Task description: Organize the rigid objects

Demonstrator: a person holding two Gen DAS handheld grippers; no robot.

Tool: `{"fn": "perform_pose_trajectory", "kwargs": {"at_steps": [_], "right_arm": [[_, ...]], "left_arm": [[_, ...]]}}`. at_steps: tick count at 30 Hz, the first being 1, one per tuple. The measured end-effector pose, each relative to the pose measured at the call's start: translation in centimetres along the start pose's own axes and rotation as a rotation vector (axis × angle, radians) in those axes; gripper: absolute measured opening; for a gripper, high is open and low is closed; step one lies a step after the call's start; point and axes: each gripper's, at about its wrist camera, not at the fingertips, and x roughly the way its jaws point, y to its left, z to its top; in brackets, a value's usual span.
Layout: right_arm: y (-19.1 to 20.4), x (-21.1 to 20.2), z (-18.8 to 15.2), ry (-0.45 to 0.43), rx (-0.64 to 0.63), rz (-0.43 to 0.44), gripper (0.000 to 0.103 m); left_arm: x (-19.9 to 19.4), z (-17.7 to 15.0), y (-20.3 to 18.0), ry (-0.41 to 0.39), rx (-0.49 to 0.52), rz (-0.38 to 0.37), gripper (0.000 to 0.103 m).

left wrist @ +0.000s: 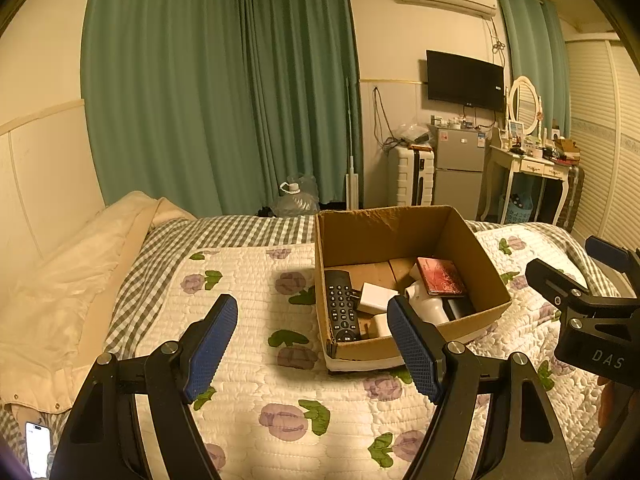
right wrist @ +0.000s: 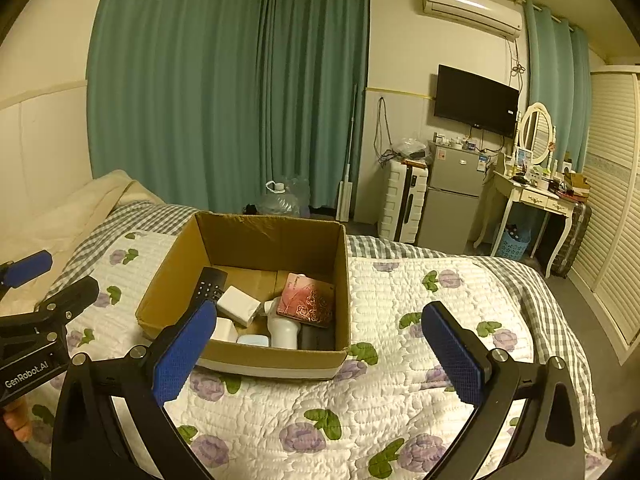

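Observation:
An open cardboard box [left wrist: 492, 268] [right wrist: 172, 276] stands on the flowered quilt [left wrist: 248, 280] [right wrist: 420, 360]. Inside it lie a black remote [left wrist: 340, 308] [right wrist: 210, 282], a white charger block [left wrist: 374, 298] [right wrist: 239, 306], a red patterned case [left wrist: 440, 276] [right wrist: 306, 300], a white bottle-shaped device [left wrist: 426, 306] [right wrist: 282, 330] and a dark item [right wrist: 318, 338]. My left gripper [left wrist: 314, 348] is open and empty, just in front of the box's near left corner. My right gripper [right wrist: 320, 350] is open and empty, in front of the box's near right side. Each gripper shows at the edge of the other's view.
A cream duvet [left wrist: 60, 280] is bunched at the head of the bed. A phone [left wrist: 38, 448] lies at the bed's left edge. Past the bed stand a water jug [left wrist: 296, 198], a white suitcase [right wrist: 404, 200], a fridge [right wrist: 452, 196] and a dressing table [right wrist: 532, 200].

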Motion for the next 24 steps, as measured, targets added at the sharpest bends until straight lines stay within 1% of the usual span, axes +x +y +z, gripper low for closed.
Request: {"fn": "perform_pose_trajectory", "kwargs": {"at_steps": [24], "right_arm": [[-0.22, 0.09, -0.05, 0.005, -0.005, -0.006, 0.103]], "left_arm": [[0.18, 0.00, 0.16, 0.002, 0.006, 0.001, 0.080]]}}
